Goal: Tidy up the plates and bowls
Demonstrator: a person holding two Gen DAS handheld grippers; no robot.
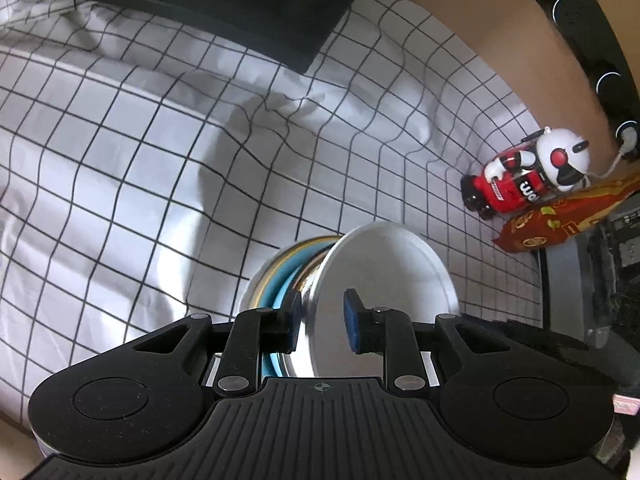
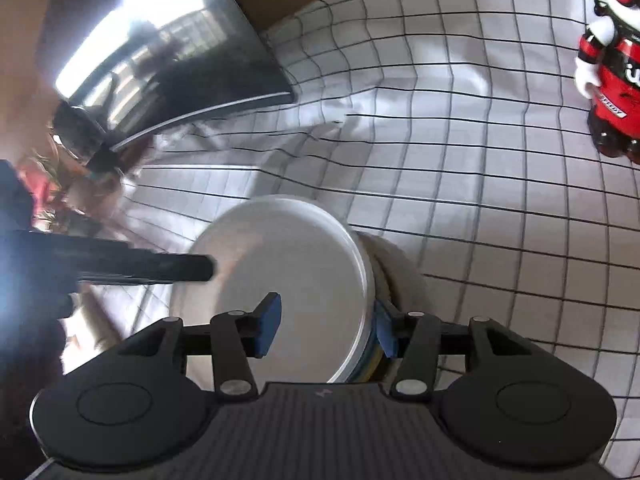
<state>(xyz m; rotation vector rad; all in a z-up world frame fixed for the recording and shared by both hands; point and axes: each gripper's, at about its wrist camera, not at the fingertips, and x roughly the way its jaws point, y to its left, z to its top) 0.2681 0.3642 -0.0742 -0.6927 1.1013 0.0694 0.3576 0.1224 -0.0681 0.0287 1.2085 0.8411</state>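
Grey plate [image 1: 384, 264], tipped up on its edge against a stack of dishes [image 1: 280, 292] – blue and gold rims showing. Left hand-held gripper [image 1: 322, 320] narrow, pinching the plate's rim. Right hand-held gripper [image 2: 327, 328] wider, around the rim, pads not pressing. All on a white checked cloth [image 1: 120, 160] over a brown counter [image 1: 460, 20]. Dark screen [image 1: 240, 8] at the back. Toy robot [image 1: 528, 176] and red snack bag [image 1: 560, 224] off to the side – writing too small to read.
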